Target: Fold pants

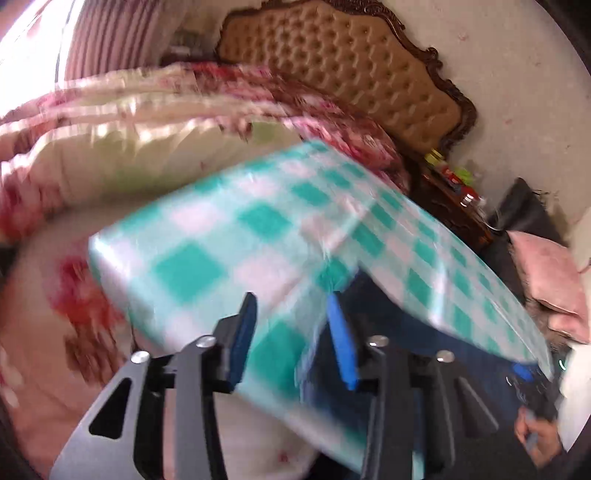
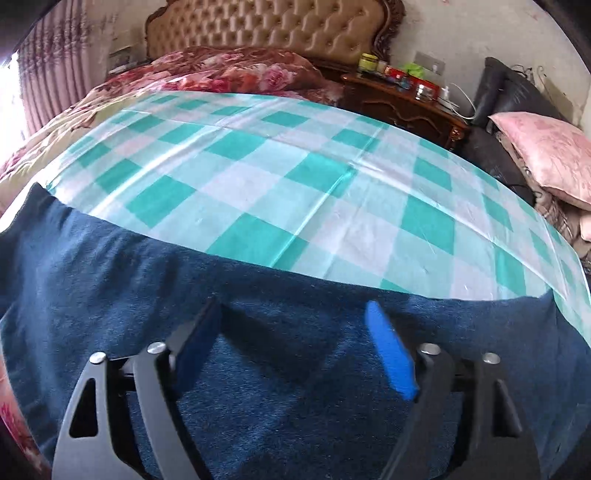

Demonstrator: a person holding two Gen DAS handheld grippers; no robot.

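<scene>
The dark blue pants (image 2: 295,369) lie flat on a teal and white checked cloth (image 2: 295,177). They fill the near half of the right wrist view. My right gripper (image 2: 295,314) is open just above the pants, with nothing between its blue pads. In the blurred left wrist view, my left gripper (image 1: 291,306) is open and empty over the corner of the checked cloth (image 1: 229,240). A strip of the pants (image 1: 391,317) shows just right of it. The other gripper and a hand (image 1: 532,424) show at the lower right.
The checked cloth lies over a bed with a tufted tan headboard (image 2: 266,26) and a floral quilt (image 2: 229,70). A wooden nightstand (image 2: 402,99) with jars stands right of the bed. A pink pillow (image 2: 546,151) lies at the right. Striped curtains (image 2: 55,81) hang at the left.
</scene>
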